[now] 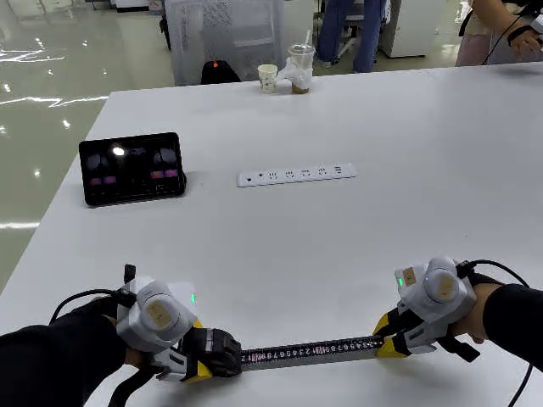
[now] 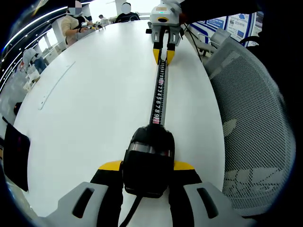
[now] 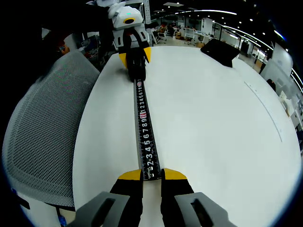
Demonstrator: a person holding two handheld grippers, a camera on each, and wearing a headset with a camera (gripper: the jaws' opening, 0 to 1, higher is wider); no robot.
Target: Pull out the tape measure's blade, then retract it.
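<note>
A large white table (image 1: 407,127) takes most of the head view. Beyond its far edge, in the upper left of the frame, a glossy pale floor (image 1: 51,85) reflects bright streaks of light. In the left gripper view, a grey mesh chair back (image 2: 251,109) stands at the right, close to the table edge. In the right gripper view, long ceiling lamps (image 3: 208,11) cross the upper right.
</note>
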